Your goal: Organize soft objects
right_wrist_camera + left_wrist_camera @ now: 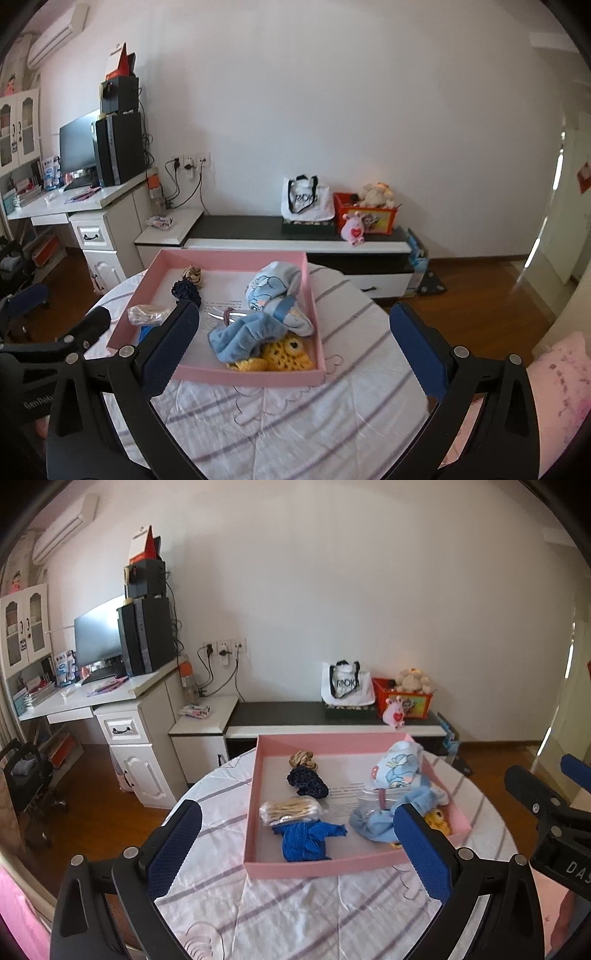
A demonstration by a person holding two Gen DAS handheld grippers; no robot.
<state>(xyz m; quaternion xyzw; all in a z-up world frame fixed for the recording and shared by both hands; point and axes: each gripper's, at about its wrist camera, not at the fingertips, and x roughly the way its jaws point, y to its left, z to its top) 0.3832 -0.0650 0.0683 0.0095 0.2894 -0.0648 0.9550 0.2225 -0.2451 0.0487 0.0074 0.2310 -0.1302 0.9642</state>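
A shallow pink tray (317,869) (258,378) rests on a round table with a striped white cloth. Inside lie a blue knitted piece (304,840), a clear bag of pale sticks (290,810), a dark scrunchie (306,782) (186,291), a tan scrunchie (303,759), a light blue fluffy cloth (376,821) (245,338), a cartoon-print cloth (399,770) (275,291) and a yellow crochet item (284,356). My left gripper (299,849) is open above the tray's near edge, empty. My right gripper (295,350) is open too, nothing between its fingers.
A low black-topped bench (295,712) stands against the wall behind the table, with a white tote bag (345,685) and a red toy box (402,698). A desk with monitor and computer tower (146,635) fills the left. Wooden floor surrounds the table.
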